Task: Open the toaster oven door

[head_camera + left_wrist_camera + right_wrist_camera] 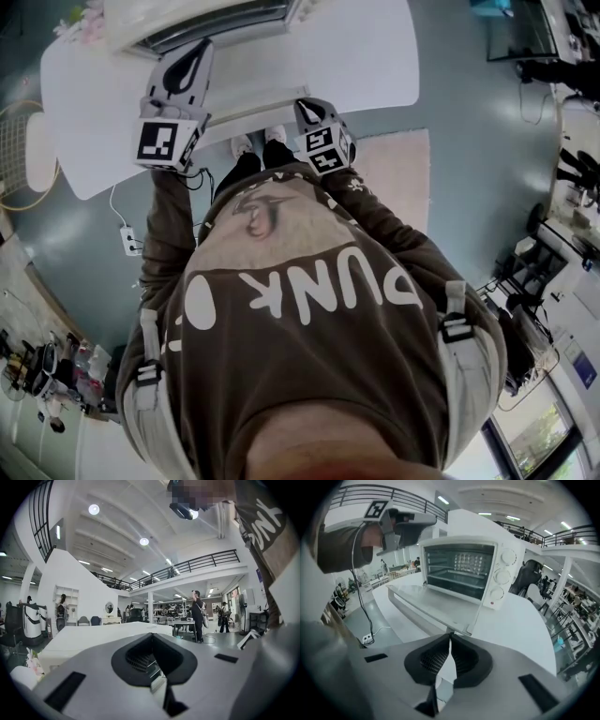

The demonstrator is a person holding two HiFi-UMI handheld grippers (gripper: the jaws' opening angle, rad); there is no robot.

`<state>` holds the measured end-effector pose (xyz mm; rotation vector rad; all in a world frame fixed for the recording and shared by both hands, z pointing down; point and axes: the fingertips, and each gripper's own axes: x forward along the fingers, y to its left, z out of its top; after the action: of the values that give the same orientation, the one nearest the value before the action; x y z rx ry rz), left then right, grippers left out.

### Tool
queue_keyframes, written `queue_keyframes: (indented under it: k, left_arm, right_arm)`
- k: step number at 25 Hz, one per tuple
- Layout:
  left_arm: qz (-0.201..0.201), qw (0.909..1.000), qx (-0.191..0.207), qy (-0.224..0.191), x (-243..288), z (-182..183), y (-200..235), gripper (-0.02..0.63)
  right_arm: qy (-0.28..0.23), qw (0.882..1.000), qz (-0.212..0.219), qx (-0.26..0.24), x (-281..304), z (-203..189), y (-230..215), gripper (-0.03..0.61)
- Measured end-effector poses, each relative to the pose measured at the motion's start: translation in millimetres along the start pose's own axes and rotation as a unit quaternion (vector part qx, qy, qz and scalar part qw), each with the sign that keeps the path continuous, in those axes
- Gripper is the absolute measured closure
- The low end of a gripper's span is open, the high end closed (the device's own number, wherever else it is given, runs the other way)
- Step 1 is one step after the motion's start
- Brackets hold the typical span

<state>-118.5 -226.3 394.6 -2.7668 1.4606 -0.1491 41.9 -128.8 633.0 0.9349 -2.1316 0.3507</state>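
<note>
The white toaster oven (pixel 487 569) stands on the white table (pixel 511 625). Its glass door (pixel 436 604) hangs fully open and lies flat toward me, showing the racks inside. My right gripper (pixel 450 638) is shut and empty, with its tips just short of the door's front edge. From the head view, the oven (pixel 131 23) is at the table's far side, my left gripper (pixel 199 52) is close to its front, and my right gripper (pixel 306 105) is over the table's near edge. My left gripper (pixel 151 635) is shut and holds nothing.
Three knobs (pixel 504 576) run down the oven's right side. A power strip (pixel 129 242) with a cable lies on the floor left of my legs, and a pink rug (pixel 398 169) lies under the table. People (pixel 197 616) stand far off in the hall.
</note>
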Motion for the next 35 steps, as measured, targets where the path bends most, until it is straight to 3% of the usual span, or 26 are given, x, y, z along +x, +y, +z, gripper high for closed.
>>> queue_keyframes:
  k: [8,14,25,31,35]
  left_arm:
    - [0.001,1.0,0.0,0.003,2.3,-8.3,-1.6,0.609]
    - [0.002,1.0,-0.001,0.004,3.2,-12.3,1.0,0.609]
    - [-0.001,1.0,0.0,0.002,3.0,-7.6,-0.5,0.609]
    - [0.001,1.0,-0.001,0.002,2.0,-7.8,2.5,0.609]
    - [0.003,1.0,0.002,0.002,-0.2,-6.1,4.8,0.609]
  right_arm:
    - [0.074,0.996,0.029,0.031,47.7,-58.9,4.3,0.548]
    - [0.073,0.993,0.033,0.092,53.4,-59.9,5.3,0.548]
    - [0.1,0.994,0.029,0.038,49.3,-83.9,3.9,0.563]
    - [0.056,0.998,0.007,0.023,25.6,-82.3,-27.4,0.561]
    - [-0.037,0.997,-0.058,0.031,-9.7,-28.6,-95.2,0.563]
